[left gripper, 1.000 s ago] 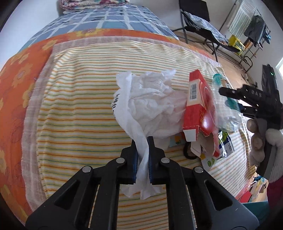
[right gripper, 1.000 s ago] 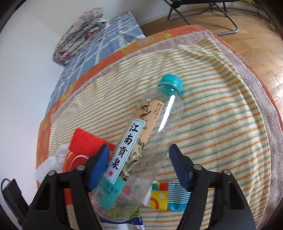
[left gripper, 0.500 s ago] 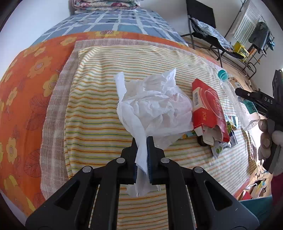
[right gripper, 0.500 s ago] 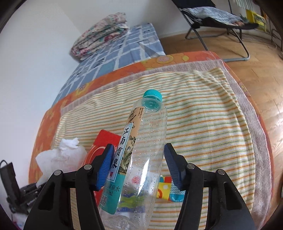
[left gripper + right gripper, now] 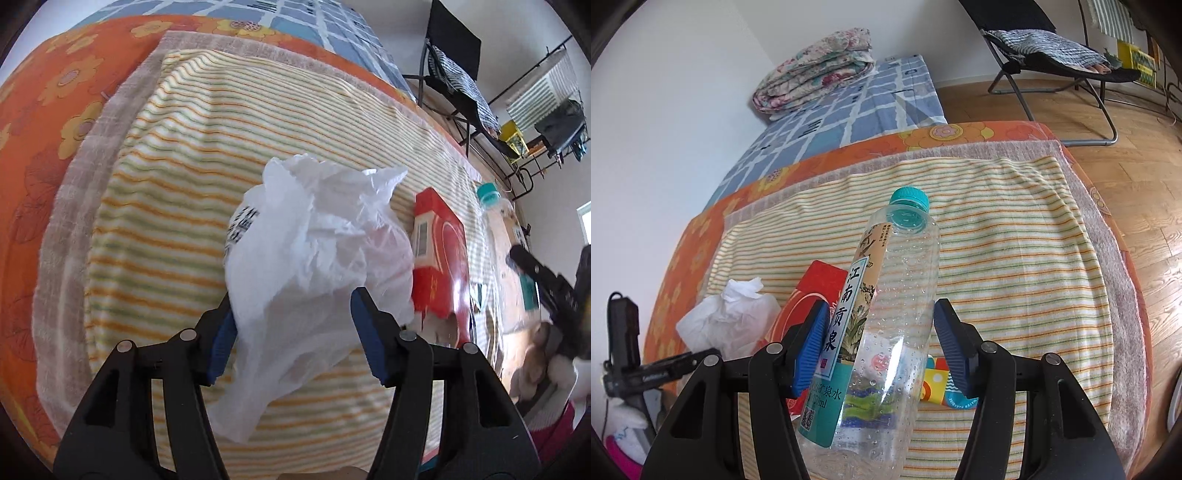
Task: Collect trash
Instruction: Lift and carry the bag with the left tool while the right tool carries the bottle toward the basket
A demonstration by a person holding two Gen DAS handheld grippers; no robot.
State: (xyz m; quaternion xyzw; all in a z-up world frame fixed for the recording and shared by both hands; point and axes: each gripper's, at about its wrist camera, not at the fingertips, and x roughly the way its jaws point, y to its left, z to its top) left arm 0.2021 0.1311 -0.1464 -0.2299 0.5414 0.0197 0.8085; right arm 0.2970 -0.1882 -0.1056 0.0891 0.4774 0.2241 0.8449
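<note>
Collection is under way. The left gripper, jaws just opened, straddles the crumpled white plastic bag without pinching it. The right gripper grasps the clear plastic water bottle with teal cap, lifted over the near end of the striped cloth. Red cardboard box and colourful wrappers remain there. Far and right, the cloth lies open, dropping to wooden floor at its right edge.

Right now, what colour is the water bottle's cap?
Teal; the water bottle's cap shows best in the right wrist view, above the clear body and tan label.
</note>
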